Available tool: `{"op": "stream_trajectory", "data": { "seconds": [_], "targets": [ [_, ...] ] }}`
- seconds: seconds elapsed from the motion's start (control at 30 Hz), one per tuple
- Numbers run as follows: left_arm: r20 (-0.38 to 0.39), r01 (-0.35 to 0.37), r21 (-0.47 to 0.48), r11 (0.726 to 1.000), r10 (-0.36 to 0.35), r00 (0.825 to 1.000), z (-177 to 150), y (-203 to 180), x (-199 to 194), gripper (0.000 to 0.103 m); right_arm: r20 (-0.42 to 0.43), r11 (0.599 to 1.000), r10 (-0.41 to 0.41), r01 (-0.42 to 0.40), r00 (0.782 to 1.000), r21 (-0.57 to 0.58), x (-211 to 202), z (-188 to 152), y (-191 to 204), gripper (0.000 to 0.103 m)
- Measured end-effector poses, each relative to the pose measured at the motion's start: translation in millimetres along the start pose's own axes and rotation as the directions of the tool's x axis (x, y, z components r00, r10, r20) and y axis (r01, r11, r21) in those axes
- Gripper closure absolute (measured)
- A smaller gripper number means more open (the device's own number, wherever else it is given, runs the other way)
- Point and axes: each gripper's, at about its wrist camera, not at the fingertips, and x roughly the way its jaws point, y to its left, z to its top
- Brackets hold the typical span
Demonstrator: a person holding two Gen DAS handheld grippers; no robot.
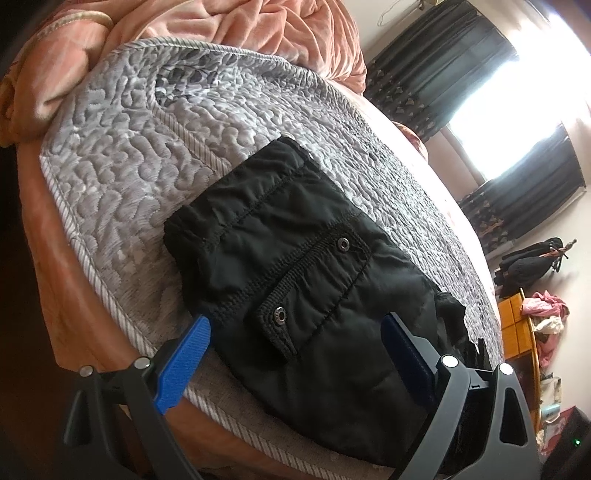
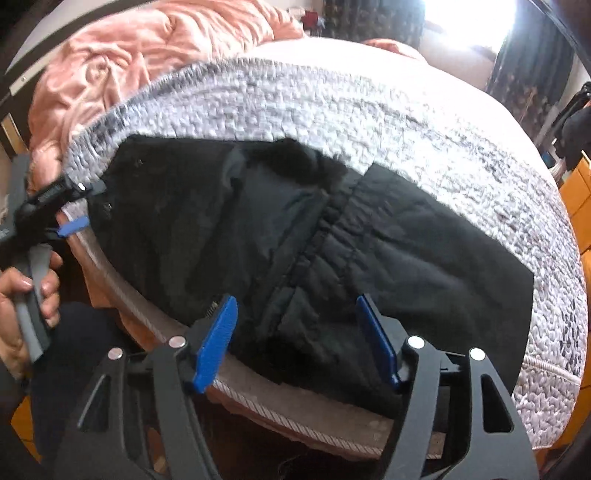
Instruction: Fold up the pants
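Note:
Black pants [image 1: 295, 266] lie folded on the grey quilted bedspread [image 1: 147, 155], near the bed's front edge. A pocket flap with two metal snaps [image 1: 344, 243] faces up. My left gripper [image 1: 295, 325] is open, its blue fingers [image 1: 184, 354] straddling the near end of the pants, and it holds nothing. In the right wrist view the pants [image 2: 369, 251] spread across the bed with the elastic waistband in the middle. My right gripper [image 2: 295, 306] is open over their near edge and empty. The left gripper [image 2: 70, 221] also shows there, at the pants' left end.
A crumpled pink blanket [image 1: 258, 26] is heaped at the far side of the bed. The bed's corded edge [image 2: 295, 413] runs just under the grippers. Dark curtains [image 1: 436, 70] and a bright window are at the right, with orange furniture [image 1: 517, 325] and clothes beyond.

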Motion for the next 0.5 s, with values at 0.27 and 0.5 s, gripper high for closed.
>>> {"op": "stream_trajectory", "data": {
  "seconds": [0.27,0.5],
  "targets": [
    [-0.001,0.009,-0.018,1.000,-0.009,1.000,2.2,7.9,-1.9,0.009,-0.137,0.992,0.092,-0.078,0.986,0.103,32.4,-20.0,-14.2,0.092],
    [-0.004,0.015,-0.031,0.999,-0.016,1.000,3.1,11.1,-0.6,0.009,-0.060,0.988,0.142,-0.138,0.988,0.068,-4.9,-13.2,2.0,0.097]
  ]
}}
